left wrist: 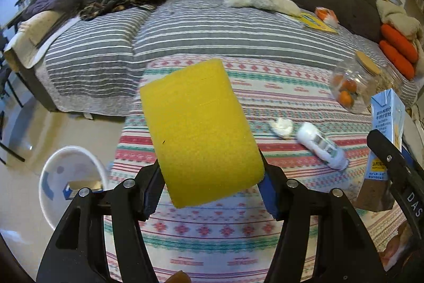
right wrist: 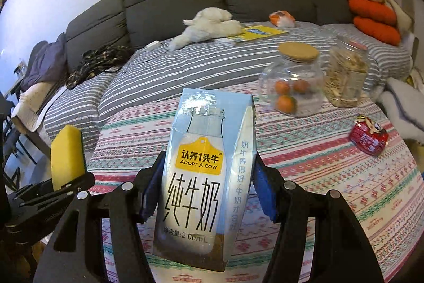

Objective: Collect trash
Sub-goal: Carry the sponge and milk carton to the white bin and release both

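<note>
My left gripper [left wrist: 210, 187] is shut on a yellow sponge [left wrist: 198, 129], held in the air over the patterned tablecloth [left wrist: 212, 230]. The sponge [right wrist: 66, 153] also shows at the left of the right wrist view. My right gripper [right wrist: 206, 192] is shut on a pale blue milk carton [right wrist: 201, 150], its blue pads pressing both sides. That carton [left wrist: 387, 113] appears at the right edge of the left wrist view. On the cloth lie a crumpled tissue [left wrist: 281, 127], a white bottle [left wrist: 320, 147] on its side and a crushed red can [right wrist: 369, 135].
A white bin [left wrist: 53, 203] stands on the floor left of the table, with a blue box [left wrist: 82, 187] inside. A glass jar of oranges [right wrist: 291, 81] and a jar of seeds [right wrist: 347, 76] stand at the table's far side. A grey sofa with a striped cover lies beyond.
</note>
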A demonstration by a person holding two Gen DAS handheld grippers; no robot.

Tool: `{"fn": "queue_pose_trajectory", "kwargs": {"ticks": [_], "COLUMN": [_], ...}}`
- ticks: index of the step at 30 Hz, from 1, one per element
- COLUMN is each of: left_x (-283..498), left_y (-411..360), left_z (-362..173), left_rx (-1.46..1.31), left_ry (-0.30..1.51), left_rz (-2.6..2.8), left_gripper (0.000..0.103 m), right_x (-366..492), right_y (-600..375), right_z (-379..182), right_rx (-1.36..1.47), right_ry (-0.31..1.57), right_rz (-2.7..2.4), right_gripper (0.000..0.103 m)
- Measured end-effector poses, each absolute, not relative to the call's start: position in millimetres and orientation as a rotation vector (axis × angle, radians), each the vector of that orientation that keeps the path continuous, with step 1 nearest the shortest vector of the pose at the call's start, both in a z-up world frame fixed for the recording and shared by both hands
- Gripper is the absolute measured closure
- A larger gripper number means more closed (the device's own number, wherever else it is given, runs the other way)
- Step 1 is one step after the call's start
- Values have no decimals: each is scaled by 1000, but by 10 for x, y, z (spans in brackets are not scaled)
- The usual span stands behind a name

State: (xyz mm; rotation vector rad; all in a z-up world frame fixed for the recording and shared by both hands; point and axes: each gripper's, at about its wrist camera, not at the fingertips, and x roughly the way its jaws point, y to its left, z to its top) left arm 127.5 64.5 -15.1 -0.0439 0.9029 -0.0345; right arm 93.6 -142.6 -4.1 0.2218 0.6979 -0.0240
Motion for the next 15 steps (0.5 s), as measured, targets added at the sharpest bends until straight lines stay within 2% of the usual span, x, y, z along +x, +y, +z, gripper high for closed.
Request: {"fn": "queue_pose_trajectory", "kwargs": {"ticks": [15], "left_x": [1202], "left_y": [1795], "left_z": [-176], "left_rx": [-87], "left_ry": [878], "left_rz": [199], "left_gripper": [44], "right_x": [980], "right_y": [-508], "right_z": [-169], "right_rx": [172], "right_ry": [734], "right_rz": [129], "right_gripper": [43]}}
